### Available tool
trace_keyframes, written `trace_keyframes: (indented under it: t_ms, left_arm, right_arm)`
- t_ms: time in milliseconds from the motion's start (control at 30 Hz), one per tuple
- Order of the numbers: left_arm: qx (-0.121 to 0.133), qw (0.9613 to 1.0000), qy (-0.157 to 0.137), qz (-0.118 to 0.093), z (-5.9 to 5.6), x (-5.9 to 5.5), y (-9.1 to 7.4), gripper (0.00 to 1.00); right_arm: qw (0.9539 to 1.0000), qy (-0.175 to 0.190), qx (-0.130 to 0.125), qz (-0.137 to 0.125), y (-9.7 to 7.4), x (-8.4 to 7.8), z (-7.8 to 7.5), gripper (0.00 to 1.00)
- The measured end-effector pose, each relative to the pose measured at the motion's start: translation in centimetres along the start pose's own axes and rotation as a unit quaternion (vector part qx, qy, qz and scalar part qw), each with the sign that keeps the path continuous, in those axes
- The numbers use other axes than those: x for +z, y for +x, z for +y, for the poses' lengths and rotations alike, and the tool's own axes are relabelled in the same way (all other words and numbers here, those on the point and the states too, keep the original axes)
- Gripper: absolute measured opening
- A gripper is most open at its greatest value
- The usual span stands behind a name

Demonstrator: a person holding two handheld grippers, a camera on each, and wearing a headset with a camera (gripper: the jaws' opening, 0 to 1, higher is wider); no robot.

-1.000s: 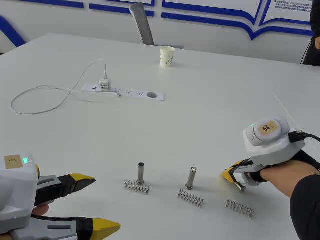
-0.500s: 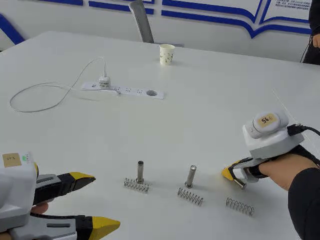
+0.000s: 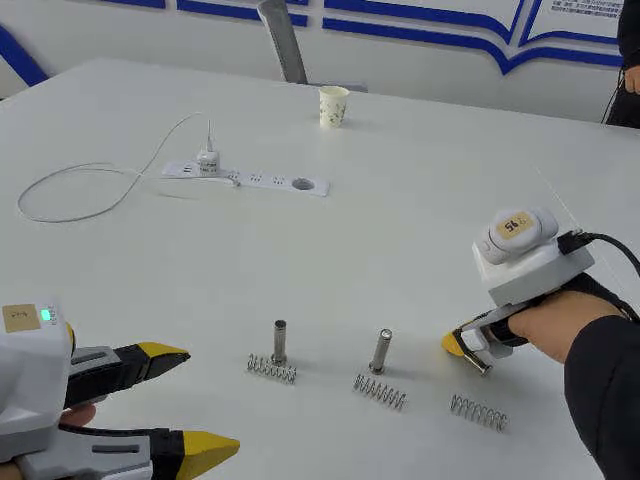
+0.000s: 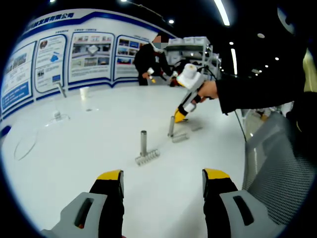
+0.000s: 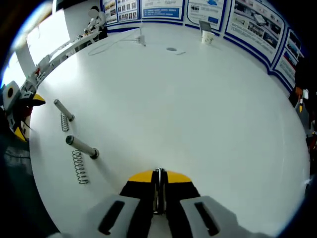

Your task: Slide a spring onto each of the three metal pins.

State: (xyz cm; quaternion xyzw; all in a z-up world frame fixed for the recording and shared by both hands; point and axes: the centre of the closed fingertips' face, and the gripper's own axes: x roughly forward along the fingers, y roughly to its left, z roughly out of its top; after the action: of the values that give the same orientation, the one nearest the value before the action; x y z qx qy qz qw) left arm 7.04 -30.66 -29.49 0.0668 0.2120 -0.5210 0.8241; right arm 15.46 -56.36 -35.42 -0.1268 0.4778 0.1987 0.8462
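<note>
Two metal pins stand upright on the white table: the left pin and the middle pin. A spring lies in front of each, the left spring and the middle spring. A third spring lies further right. Just above it my right gripper is shut on the third pin, which hangs tilted over the table. My left gripper stands open at the near left, with nothing between its jaws.
A white power strip with a looping cable lies at the back left. A paper cup stands further back, with a chair behind the table's far edge. A person stands at the far right.
My right gripper has shifted slightly left and up with the pin still in it. The left gripper, the standing pins and the springs have not moved.
</note>
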Motion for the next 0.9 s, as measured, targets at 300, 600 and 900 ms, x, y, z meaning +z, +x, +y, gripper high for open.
trace_keyframes:
  t_ms: [300,600,900]
  left_arm:
    - [0.003,1.0,0.004,-0.003,0.1,0.3,-0.2,0.65]
    - [0.005,1.0,0.002,-0.005,0.2,0.3,-0.2,0.65]
    - [0.004,1.0,0.003,-0.003,0.2,0.3,-0.2,0.65]
  right_arm:
    - [0.9992,0.023,-0.007,-0.031,-0.1,0.1,-0.1,0.08]
    - [0.9986,0.026,-0.016,-0.044,-1.0,0.4,0.0,0.08]
    - [0.9978,0.023,-0.019,-0.059,-1.9,0.9,0.4,0.09]
